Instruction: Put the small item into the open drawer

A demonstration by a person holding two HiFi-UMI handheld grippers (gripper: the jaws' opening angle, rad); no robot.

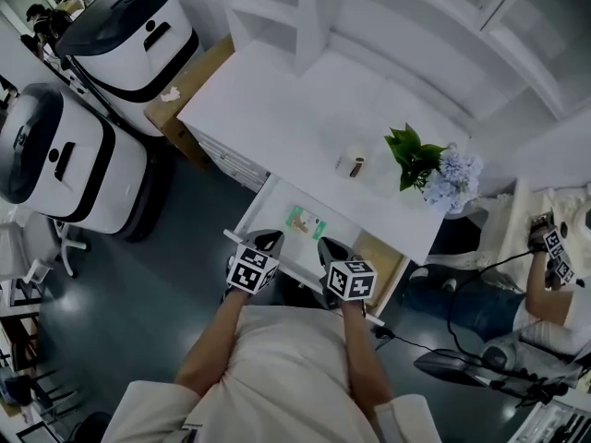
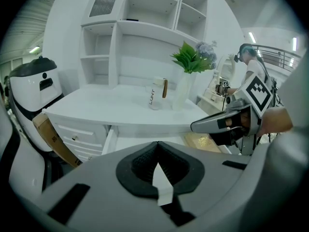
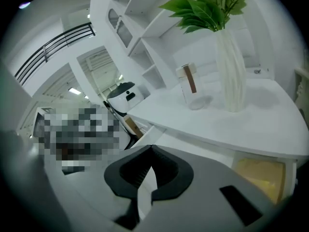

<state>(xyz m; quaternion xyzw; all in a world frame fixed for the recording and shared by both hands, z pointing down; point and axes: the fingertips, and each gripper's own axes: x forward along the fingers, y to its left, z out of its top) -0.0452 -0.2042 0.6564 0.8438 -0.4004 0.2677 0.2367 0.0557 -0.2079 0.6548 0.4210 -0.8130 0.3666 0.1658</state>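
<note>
- The small green packet (image 1: 305, 221) lies flat inside the open drawer (image 1: 257, 207), near its middle. We judge it to be the task's item, already in place.
- Our left gripper (image 1: 265, 241) and right gripper (image 1: 330, 247) hover at the drawer's near edge, each with its jaws pressed together on nothing.
- To finish well, we should draw both back clear of the drawer front without nudging the packet.
- Counted: one packet, one open drawer, one tan panel (image 1: 379, 250) at its right end, two grippers.
- On the desk (image 1: 277, 109): one small white container (image 1: 352, 164), one vase of greenery (image 1: 427, 166).
- On the floor: two white machines (image 1: 125, 40).
</note>
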